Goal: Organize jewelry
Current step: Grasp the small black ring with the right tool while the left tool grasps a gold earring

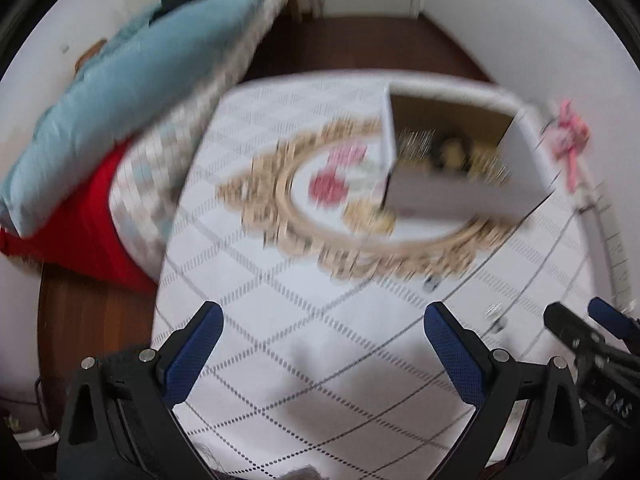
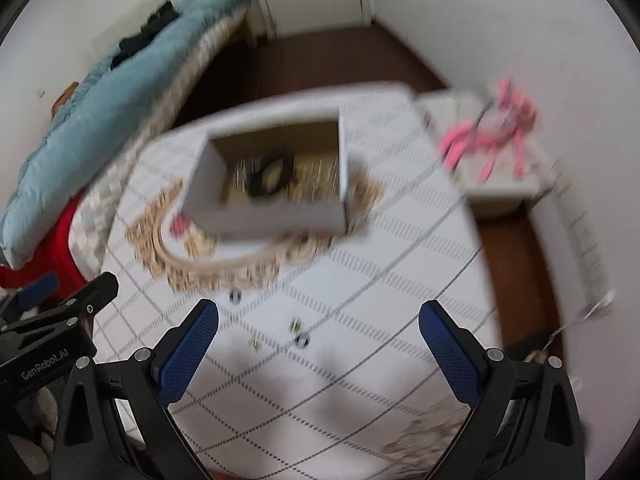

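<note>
picking approach: lower the right gripper (image 2: 318,338) onto one small piece at a time; the loose jewelry pieces (image 2: 300,334) are tiny and lie flat on cloth, so a steep, near-vertical descent with the fingertips straddling a single piece is judged best.
closing advice: close slowly so the piece is not flicked across the patterned tablecloth (image 2: 360,280); pinching cloth along with it would likely drag the cover and shift the white box (image 2: 268,184).
step in hand: judged to be the reach toward the scattered pieces, with none collected by either gripper at this moment.
right gripper state: fingers spread wide, nothing between them.
left gripper state: the left gripper (image 1: 324,344) is likewise spread apart and empty.
jewelry position, right view: three or four small pieces sit on the worktop just ahead of the right gripper, between its two fingers and slightly toward the left one; one more lies farther ahead, near the beige floral print (image 2: 224,268).
jewelry position, left view: small items (image 1: 494,314) lie to the right of the left gripper, near the right gripper's arm.
box position: open-topped, resting on the floral print beyond the loose pieces, well apart from both grippers; a dark ring-shaped item (image 2: 272,174) and blurred glittery contents lie inside.
image limits: both views are motion-blurred, so the exact type of each piece cannot be told.
hazard: the pink item (image 2: 488,132) on the side stand is off the worktop and plays no part in this reach.
</note>
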Available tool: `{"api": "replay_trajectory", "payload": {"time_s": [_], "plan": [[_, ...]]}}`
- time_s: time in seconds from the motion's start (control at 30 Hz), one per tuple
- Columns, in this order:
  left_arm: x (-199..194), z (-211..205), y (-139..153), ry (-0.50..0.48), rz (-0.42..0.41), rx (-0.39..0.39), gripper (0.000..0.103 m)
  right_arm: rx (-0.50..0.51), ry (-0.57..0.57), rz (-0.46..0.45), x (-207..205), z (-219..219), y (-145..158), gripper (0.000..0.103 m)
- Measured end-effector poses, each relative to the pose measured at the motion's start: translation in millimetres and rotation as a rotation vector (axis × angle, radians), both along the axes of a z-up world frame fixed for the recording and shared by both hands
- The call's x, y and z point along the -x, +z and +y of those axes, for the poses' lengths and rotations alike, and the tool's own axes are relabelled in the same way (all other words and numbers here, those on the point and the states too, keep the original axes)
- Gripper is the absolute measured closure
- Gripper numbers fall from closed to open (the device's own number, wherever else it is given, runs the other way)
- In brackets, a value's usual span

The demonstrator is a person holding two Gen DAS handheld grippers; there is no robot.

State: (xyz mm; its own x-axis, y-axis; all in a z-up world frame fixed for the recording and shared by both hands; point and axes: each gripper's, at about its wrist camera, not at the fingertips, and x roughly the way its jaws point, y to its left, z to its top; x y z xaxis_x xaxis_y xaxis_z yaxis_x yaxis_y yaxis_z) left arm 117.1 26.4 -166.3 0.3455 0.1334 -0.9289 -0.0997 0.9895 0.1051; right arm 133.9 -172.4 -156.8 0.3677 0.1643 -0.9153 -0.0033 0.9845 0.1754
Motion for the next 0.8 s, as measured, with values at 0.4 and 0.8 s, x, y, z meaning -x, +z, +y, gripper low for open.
{"api": "replay_trajectory", "payload": {"time_s": [0.4, 0.8], "plan": [[14.0, -1.3, -61.1, 0.014, 0.128, -0.049, 0.000, 0.030, 0.048, 0.044, 9.1, 24.0, -82.8, 0.056], [12.9, -29.7, -59.2, -0.061, 0.107, -0.055, 0.001, 0.130, 0.030, 0.021, 10.2, 20.7, -79.4, 0.090]]}}
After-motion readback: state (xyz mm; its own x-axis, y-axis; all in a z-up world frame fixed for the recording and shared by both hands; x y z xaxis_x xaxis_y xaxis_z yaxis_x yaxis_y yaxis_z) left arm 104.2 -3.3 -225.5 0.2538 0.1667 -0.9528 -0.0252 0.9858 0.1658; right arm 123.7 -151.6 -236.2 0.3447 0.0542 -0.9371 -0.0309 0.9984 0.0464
